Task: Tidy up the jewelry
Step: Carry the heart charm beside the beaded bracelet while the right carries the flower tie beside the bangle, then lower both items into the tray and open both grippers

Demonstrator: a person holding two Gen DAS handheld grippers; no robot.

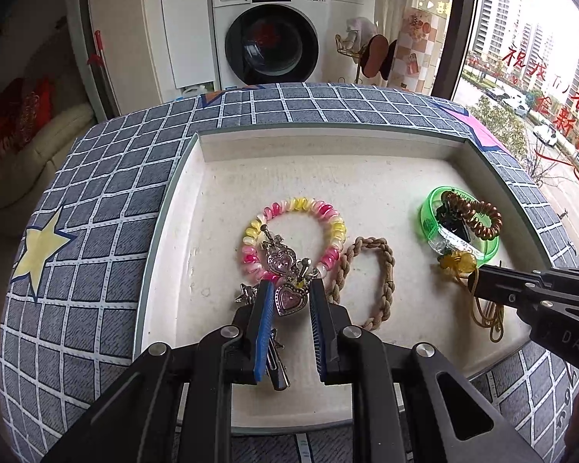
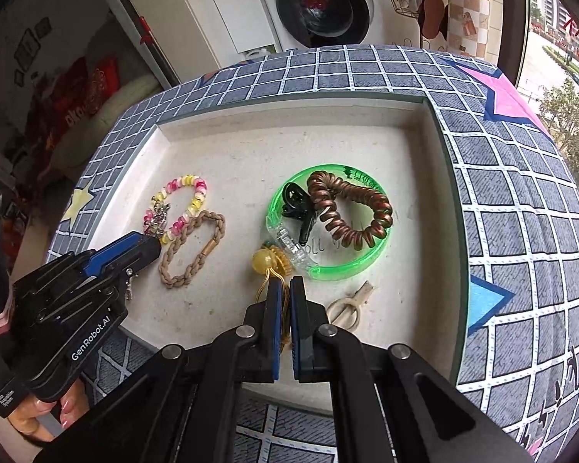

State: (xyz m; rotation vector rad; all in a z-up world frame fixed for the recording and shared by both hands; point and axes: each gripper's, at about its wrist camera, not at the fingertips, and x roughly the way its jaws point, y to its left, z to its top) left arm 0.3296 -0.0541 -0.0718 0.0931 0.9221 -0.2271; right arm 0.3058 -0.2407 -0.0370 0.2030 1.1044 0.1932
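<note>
A white tray (image 1: 227, 177) holds the jewelry. My left gripper (image 1: 288, 291) is open, its jaws either side of a silver clip with pink heart gems (image 1: 289, 297); a second heart clip (image 1: 278, 260) lies on a pink-yellow spiral bracelet (image 1: 295, 208). A tan braided band (image 1: 382, 274) lies beside it. My right gripper (image 2: 286, 287) is shut on the golden cord (image 2: 285, 308) of a yellow bead charm (image 2: 263, 260). A green bangle (image 2: 343, 266) holds a brown spiral tie (image 2: 351, 208) and a black claw clip (image 2: 295, 200).
The tray (image 2: 424, 146) sits on a blue checked cloth (image 2: 501, 200) with stars. A beige clip (image 2: 347, 308) lies right of my right gripper. A washing machine (image 1: 270, 34) stands behind, a window at the right.
</note>
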